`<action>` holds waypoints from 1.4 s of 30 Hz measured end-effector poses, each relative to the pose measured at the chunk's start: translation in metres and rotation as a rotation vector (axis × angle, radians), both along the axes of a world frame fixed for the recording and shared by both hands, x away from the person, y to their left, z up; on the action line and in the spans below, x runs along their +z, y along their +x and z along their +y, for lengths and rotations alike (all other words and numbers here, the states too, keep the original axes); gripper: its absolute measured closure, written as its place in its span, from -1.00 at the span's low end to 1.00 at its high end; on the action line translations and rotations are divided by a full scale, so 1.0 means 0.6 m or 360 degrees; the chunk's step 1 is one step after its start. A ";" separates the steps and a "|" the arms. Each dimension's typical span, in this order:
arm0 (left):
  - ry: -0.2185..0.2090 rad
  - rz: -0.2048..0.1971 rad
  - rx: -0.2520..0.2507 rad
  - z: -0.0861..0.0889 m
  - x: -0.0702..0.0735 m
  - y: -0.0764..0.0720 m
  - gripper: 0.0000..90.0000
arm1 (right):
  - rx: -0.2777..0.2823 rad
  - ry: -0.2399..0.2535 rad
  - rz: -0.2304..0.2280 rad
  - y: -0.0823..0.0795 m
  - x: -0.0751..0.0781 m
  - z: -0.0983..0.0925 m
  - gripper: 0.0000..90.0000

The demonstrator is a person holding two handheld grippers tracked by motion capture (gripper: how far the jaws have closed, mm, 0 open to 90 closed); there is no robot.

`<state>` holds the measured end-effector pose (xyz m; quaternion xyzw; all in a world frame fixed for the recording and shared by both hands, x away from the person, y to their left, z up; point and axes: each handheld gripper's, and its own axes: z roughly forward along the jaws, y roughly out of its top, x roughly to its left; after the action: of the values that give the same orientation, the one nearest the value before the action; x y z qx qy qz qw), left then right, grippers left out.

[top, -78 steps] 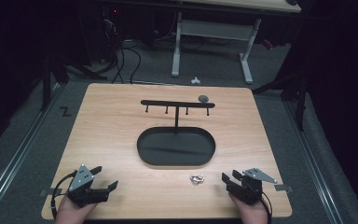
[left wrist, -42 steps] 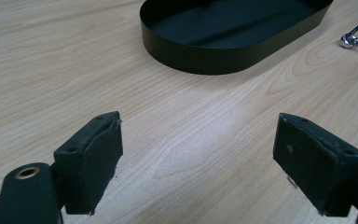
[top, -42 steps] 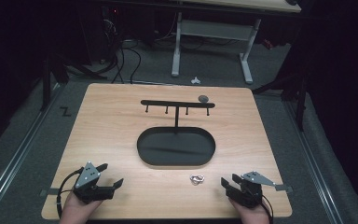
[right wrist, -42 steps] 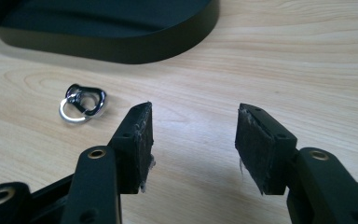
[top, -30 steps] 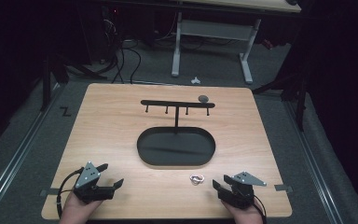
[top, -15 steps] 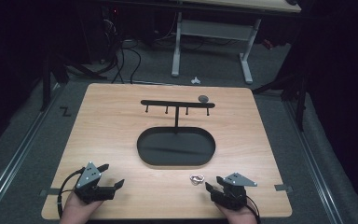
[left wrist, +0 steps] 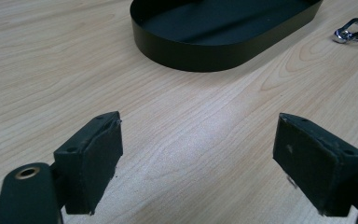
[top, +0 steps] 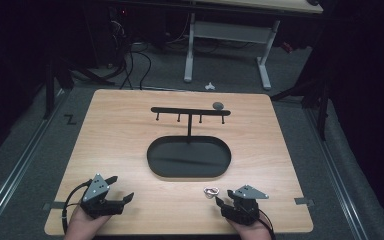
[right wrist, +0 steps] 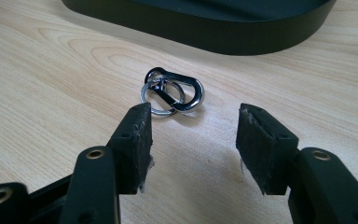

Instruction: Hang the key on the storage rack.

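- While the left gripper (top: 111,196) rests at the table's near left corner, its jaws stand wide with nothing between them, only bare wood ahead in the left gripper view.
- From that gripper the clip (left wrist: 350,31) lies well off to the right, past the near end of the tray (left wrist: 205,51).
- Further right, the clip (right wrist: 172,91), a small chrome snap hook with a ring through it, lies flat on the wood just in front of the tray's near wall.
- Its long axis runs roughly crosswise to the right gripper's (right wrist: 193,140) line of approach, tilted a little, the ring toward the gripper's left pad.
- The right gripper (top: 230,201) is clearly the nearer of the 2: the clip (top: 211,191) sits just ahead of its tips and slightly to their left in the high view.
- Its jaws stand moderately apart, holding nothing, the gap about wide enough to take the clip.
- My guess is a short push forward, then a close across the clip's short side.
- The table (top: 130,125) is pale wood-grain laminate, smooth and level; a black hook rack (top: 190,112) rises from the tray.
- Around it the room is dark: grey floor, cables, and a white desk frame (top: 230,35) behind.
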<state>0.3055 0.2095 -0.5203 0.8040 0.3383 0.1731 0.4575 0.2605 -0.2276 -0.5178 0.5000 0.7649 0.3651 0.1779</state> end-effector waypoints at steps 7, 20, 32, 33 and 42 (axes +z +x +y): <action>0.0002 0.0001 -0.0002 -0.001 -0.001 0.000 -0.64 | 0.0008 -0.0001 0.0005 0.000 -0.001 0.002 0.02; -0.0011 0.0011 -0.0008 0.000 -0.002 -0.005 -0.64 | 0.0108 -0.0133 0.0157 0.037 0.035 0.010 0.11; -0.0037 0.0036 -0.0031 0.001 -0.002 -0.003 -0.63 | 0.0201 -0.0327 0.0427 0.071 0.054 0.032 -0.02; -0.0027 0.0039 -0.0038 0.000 -0.002 -0.003 -0.63 | 0.0186 -0.0325 0.0457 0.072 0.055 0.035 -0.05; -0.0011 0.0043 -0.0042 -0.002 -0.003 0.001 -0.63 | 0.0288 -0.0405 0.0548 0.104 0.060 0.048 -0.13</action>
<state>0.3061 0.2086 -0.5223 0.8090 0.3343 0.1551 0.4579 0.3231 -0.1989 -0.4817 0.4579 0.8655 0.1895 0.0729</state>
